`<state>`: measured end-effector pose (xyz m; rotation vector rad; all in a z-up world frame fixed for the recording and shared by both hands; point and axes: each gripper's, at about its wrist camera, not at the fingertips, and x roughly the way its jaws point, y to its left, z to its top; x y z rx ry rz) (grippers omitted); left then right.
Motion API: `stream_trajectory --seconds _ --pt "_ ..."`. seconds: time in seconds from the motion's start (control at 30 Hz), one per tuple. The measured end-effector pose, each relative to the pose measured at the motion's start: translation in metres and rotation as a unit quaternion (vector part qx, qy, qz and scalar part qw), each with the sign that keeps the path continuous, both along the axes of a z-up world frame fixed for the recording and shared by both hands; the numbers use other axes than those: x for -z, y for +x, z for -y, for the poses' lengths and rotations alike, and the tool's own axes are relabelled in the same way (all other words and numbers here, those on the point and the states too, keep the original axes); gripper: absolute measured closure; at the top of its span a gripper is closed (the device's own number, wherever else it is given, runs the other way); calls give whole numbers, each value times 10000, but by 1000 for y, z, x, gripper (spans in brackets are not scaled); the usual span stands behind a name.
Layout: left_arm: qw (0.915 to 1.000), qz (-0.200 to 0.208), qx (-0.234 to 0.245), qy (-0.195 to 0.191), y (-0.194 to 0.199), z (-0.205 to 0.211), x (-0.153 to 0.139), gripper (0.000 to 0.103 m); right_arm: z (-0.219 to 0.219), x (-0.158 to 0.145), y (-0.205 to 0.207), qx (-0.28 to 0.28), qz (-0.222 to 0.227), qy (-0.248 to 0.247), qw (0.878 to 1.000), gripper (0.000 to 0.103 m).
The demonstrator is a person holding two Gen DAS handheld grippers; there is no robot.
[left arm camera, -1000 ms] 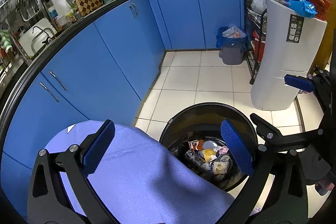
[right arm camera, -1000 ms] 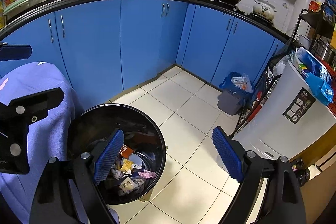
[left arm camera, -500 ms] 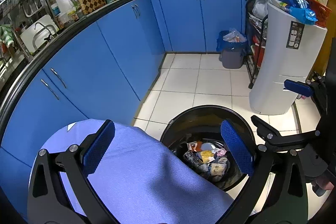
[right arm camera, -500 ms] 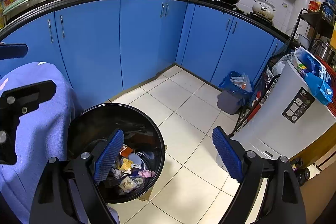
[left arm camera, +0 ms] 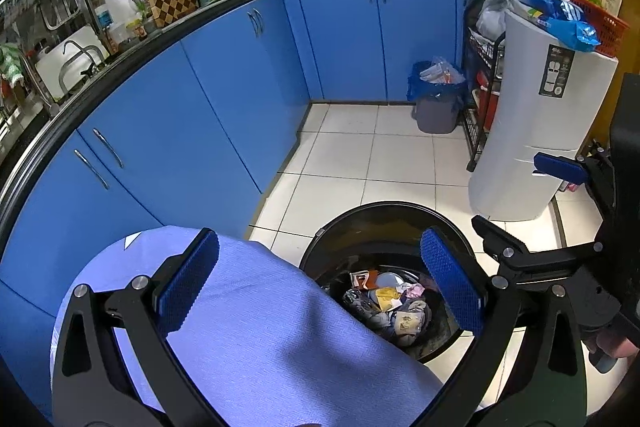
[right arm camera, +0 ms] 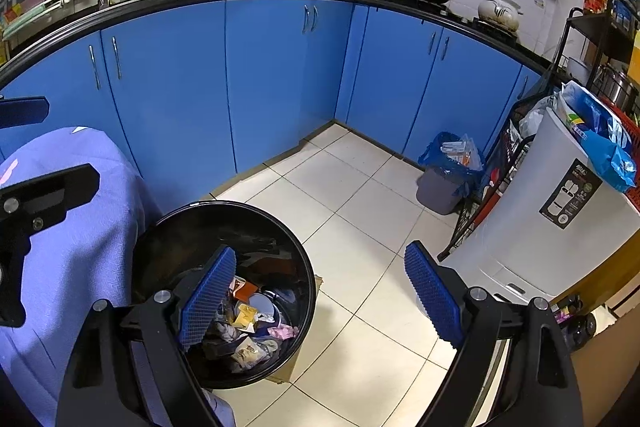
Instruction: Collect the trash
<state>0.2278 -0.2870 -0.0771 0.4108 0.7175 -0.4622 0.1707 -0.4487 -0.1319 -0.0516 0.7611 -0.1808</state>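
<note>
White floor tiles [right arm camera: 352,227] and blue cabinets [right arm camera: 272,75] framed a black bin [right arm camera: 192,223] holding crumpled trash [right arm camera: 248,323], its items too jumbled to name. Beside it, a lavender cloth [left arm camera: 260,327] hid the bin's near rim in the left view. Both the left gripper [left arm camera: 320,287] and right gripper [right arm camera: 320,303] hung spread wide, fingers empty. Farther off stood a small grey bin [left arm camera: 436,107] with a blue liner.

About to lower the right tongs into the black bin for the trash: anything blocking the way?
Nothing visible does. The right tongs stand open over the black bin, whose mouth is uncovered above the trash.
</note>
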Motion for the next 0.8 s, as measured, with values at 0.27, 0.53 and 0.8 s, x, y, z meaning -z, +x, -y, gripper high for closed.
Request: stream_trajectory --seconds 0.27,0.53,0.8 --pt "10000 9 8 -46 -1 -2 -3 3 -4 -1 -1 -9 28 -4 10000 19" --pt "10000 27 6 -60 -2 -1 -5 3 -4 -2 0 -6 34 -19 10000 19" --pt "10000 26 27 -46 -3 0 -5 3 -3 -3 0 -6 28 -8 10000 19"
